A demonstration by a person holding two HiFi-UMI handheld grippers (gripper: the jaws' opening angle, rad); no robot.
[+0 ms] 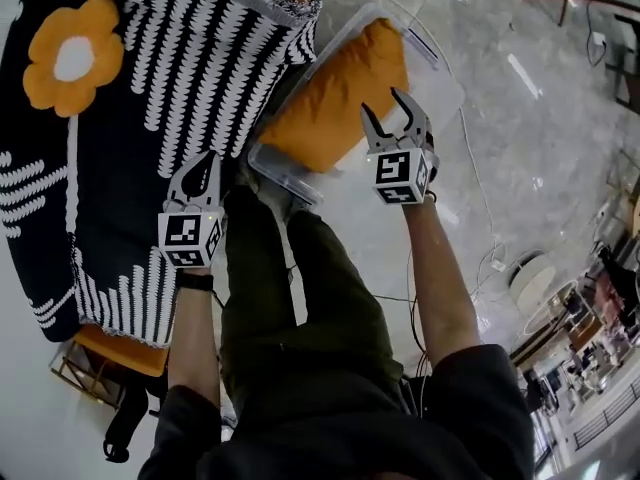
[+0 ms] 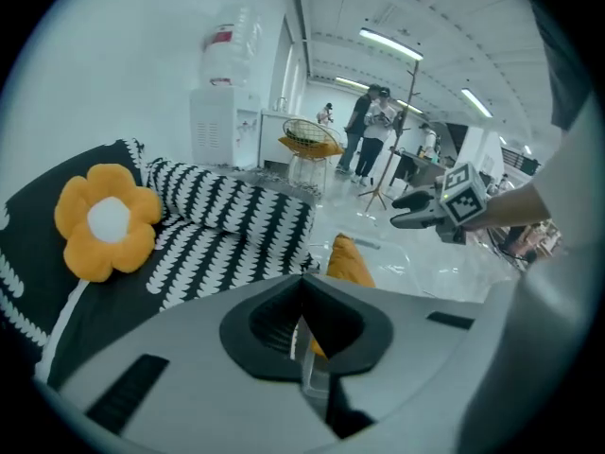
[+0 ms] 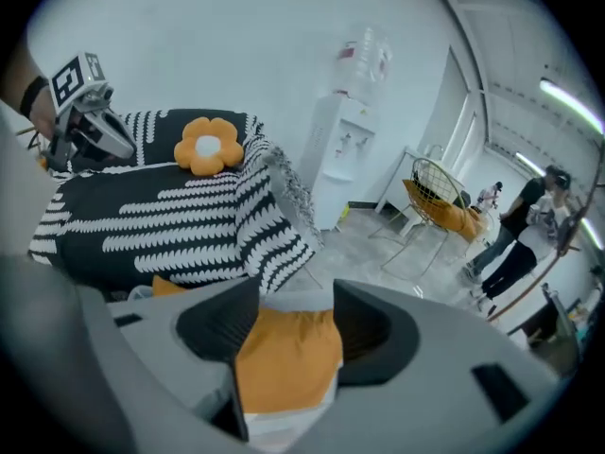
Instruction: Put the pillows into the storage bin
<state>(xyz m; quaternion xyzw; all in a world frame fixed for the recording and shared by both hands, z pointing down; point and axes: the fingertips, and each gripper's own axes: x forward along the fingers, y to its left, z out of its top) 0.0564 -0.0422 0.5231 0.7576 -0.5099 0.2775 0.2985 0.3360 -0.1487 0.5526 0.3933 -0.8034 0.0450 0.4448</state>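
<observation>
The orange pillow point(image 1: 335, 93) lies inside the clear storage bin point(image 1: 285, 180) at the upper centre of the head view. Over it hangs the right gripper point(image 1: 382, 103), jaws partly apart and grasping nothing (the pillow merely shows through the gap). At lower left, over the black-and-white throw point(image 1: 190, 58), the left gripper point(image 1: 203, 163) has its jaws pressed together, empty. No writing is legible.

one orange pillow point(image 1: 340, 93), one flower pillow point(image 1: 72, 56), one storage bin point(image 1: 290, 180).
</observation>
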